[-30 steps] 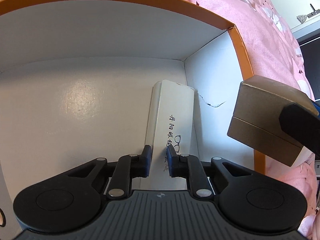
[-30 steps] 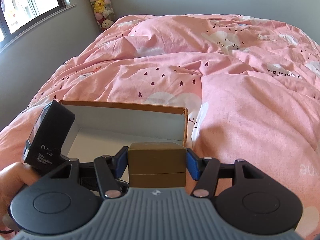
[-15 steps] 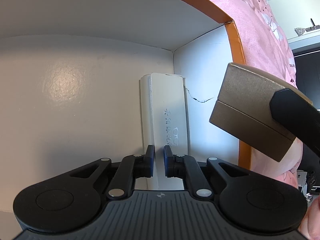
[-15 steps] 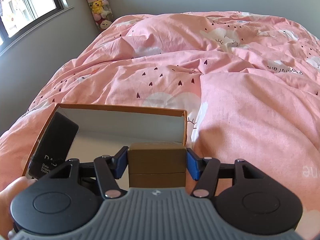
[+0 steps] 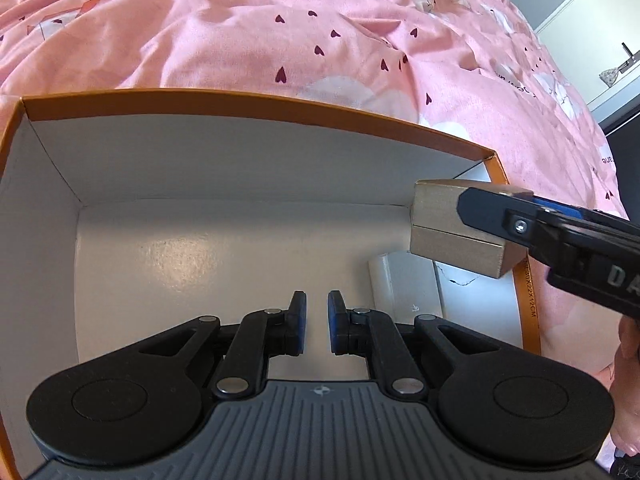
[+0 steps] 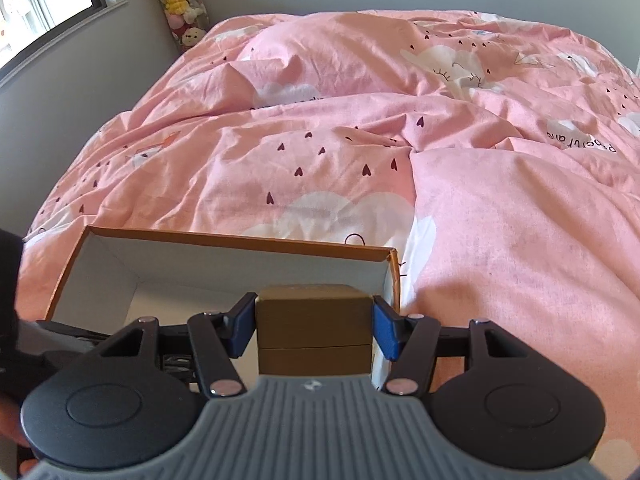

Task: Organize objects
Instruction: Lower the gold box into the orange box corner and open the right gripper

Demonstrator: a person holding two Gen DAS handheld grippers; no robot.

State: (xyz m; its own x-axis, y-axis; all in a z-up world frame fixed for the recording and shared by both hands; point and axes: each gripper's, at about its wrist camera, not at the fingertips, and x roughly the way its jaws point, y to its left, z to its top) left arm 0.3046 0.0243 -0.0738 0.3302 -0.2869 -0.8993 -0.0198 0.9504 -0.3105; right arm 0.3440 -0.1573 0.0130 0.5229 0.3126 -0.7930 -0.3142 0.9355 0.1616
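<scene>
Backed away from the long white carton [image 5: 404, 286] lying along the orange box's [image 5: 256, 106] right wall, the left gripper [image 5: 317, 328] hangs slightly parted and empty while the right gripper [image 6: 313, 327] clamps a matte gold two-piece case [image 6: 313, 320] over that corner.

A gold-brown lidded box [image 6: 313, 330] hangs over the orange carton [image 5: 256, 103] — a white case [image 5: 404, 288] lies inside.

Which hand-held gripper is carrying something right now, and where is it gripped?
The right hand-held gripper clamps the brown box by its two opposite side faces. The left hand-held gripper holds nothing.
</scene>
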